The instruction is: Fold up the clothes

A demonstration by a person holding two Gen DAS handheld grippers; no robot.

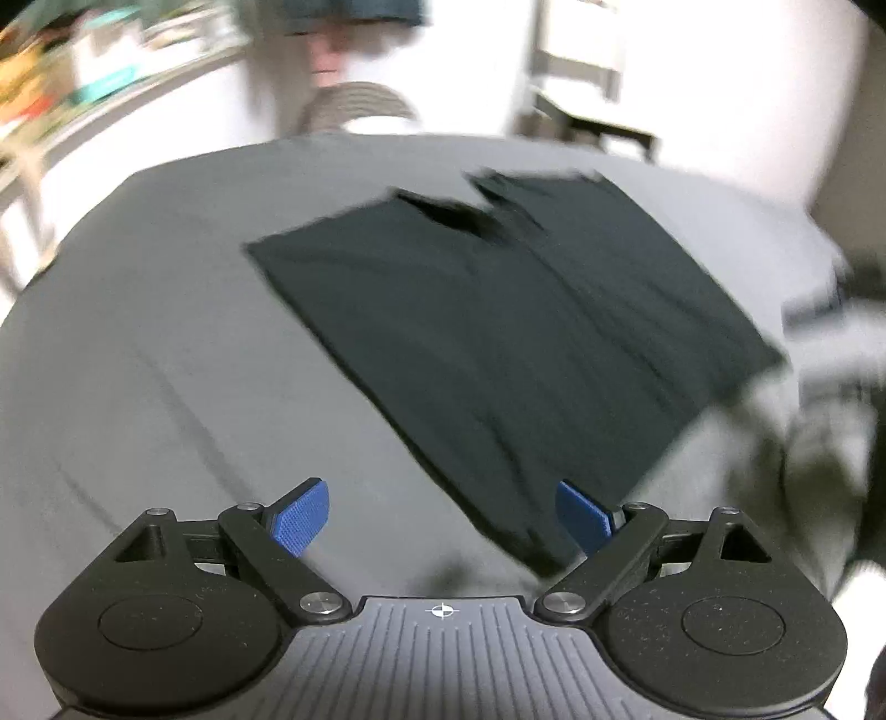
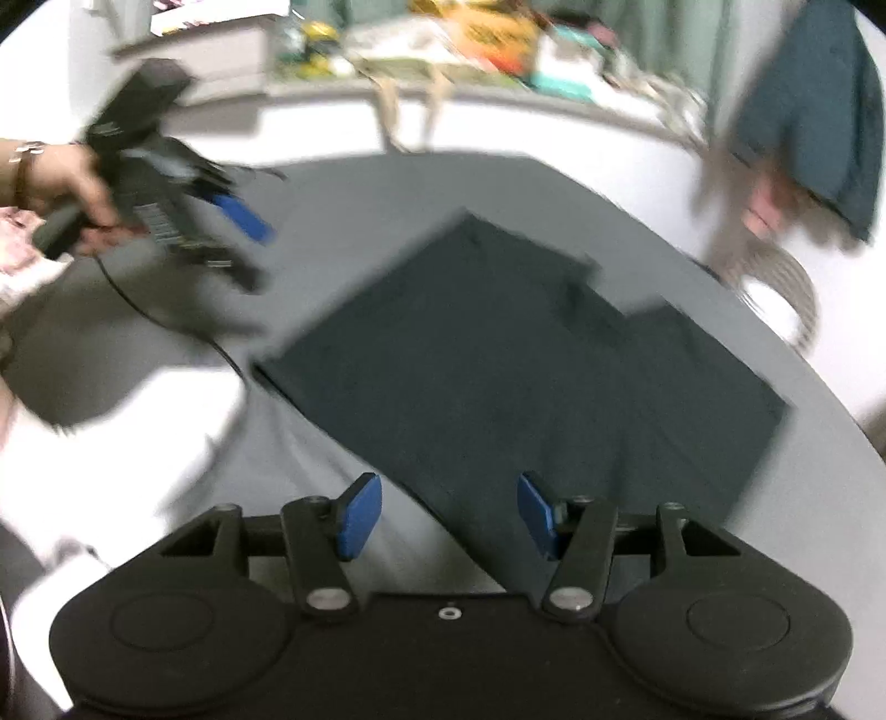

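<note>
On the grey table (image 1: 166, 343) a dark shirt (image 1: 498, 343) lies flat, sleeves folded in so it makes a rough rectangle, its collar end toward the far edge of the table. The shirt sits near the middle of the table, with bare grey cloth showing all round it.

The left gripper (image 1: 443, 515) hangs above the near corner of the shirt, its blue pads (image 1: 302, 518) spread wide, nothing between them. In the right wrist view this same gripper (image 2: 243, 221) shows off to the left of the shirt, held up clear of the table in a hand (image 2: 66, 183) with a band at the wrist; a thin black cable (image 2: 166, 321) trails from it across the table.

The right gripper (image 2: 449, 515) is over the near edge of the shirt, jaws also well apart and empty, one blue pad (image 2: 360, 515) over bare table and the other over the dark cloth.

Beyond the shirt stands a chair back (image 1: 357, 105), and a cluttered shelf (image 2: 470, 39) runs along the wall. Everything is blurred; I can read no writing or labels anywhere.
</note>
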